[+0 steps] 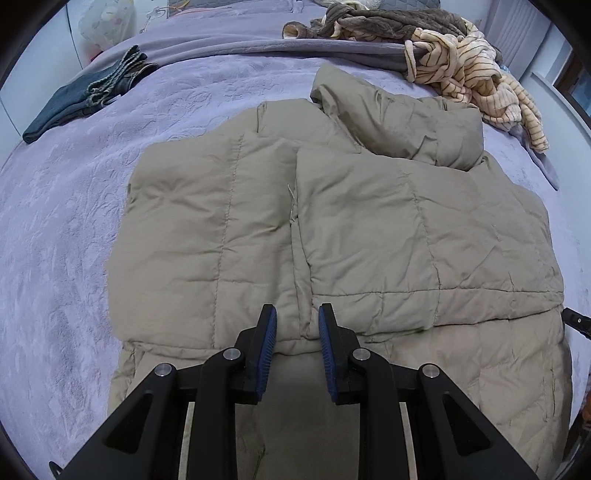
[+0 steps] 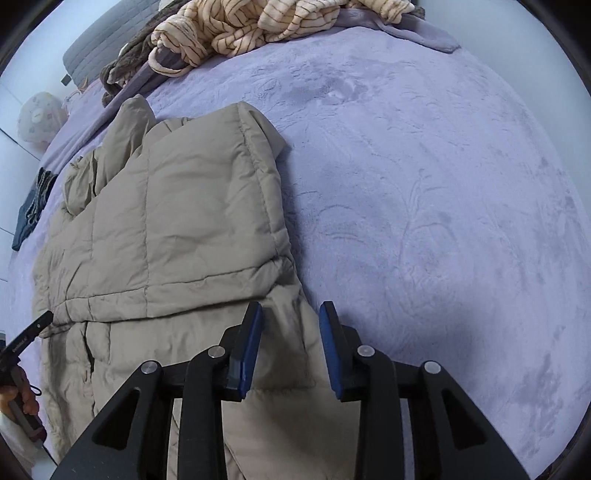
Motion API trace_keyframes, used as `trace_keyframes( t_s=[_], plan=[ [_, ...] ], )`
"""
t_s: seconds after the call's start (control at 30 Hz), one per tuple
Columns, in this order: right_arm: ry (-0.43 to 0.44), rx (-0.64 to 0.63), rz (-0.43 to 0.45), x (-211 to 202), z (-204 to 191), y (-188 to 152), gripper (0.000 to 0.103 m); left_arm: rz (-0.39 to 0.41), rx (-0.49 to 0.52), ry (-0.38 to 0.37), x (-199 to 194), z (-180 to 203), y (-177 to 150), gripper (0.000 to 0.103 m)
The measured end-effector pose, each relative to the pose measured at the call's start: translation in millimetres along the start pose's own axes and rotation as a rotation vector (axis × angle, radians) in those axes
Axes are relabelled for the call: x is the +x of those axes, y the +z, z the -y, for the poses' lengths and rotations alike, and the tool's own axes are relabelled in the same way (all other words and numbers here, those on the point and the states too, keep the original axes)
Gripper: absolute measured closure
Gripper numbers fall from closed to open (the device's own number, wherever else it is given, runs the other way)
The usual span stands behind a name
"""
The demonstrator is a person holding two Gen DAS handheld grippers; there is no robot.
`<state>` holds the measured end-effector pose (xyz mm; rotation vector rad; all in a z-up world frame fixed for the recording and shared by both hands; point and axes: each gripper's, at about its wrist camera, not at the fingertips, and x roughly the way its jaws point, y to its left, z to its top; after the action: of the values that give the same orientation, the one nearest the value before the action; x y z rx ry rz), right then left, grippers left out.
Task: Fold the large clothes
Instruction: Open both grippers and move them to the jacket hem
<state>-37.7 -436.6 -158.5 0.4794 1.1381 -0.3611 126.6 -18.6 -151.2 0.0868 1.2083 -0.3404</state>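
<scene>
Two wrist fisheyes, both looking steeply down, close over a bed (image 1: pixel 55 258).
Left view centres the jacket (image 1: pixel 332 240); right view holds it frame-left, bed filling the right; both share the upper-frame clothes pile (image 2: pixel 251 26).

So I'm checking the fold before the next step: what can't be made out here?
- Jacket near hem: left wrist view, hidden behind the left gripper.
- Jacket's near end: right wrist view, behind the right gripper.
- Striped clothes: cut off by the top edge.

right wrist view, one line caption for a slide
Open right claw above the folded beige puffer jacket on a lilac bedspread.
</scene>
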Motion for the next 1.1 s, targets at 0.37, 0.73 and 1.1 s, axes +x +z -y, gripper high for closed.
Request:
trace_keyframes(
  t_s=[0.37, 0.73, 1.1],
  plan=[
    [0.042, 0.059, -0.071, -18, 9, -23, 0.044, -0.063, -0.017, 0.017, -30, 4, -30, 0.071],
    [0.101, 0.054, -0.134, -33, 3, -43, 0.036, -0.082, -0.025, 0.104, -59, 16, -62, 0.001],
    [0.197, 0.023, -0.212, -40, -6, -77, 0.020, -0.153, -0.089, 0.109, -83, 21, -106, 0.001]
  ],
)
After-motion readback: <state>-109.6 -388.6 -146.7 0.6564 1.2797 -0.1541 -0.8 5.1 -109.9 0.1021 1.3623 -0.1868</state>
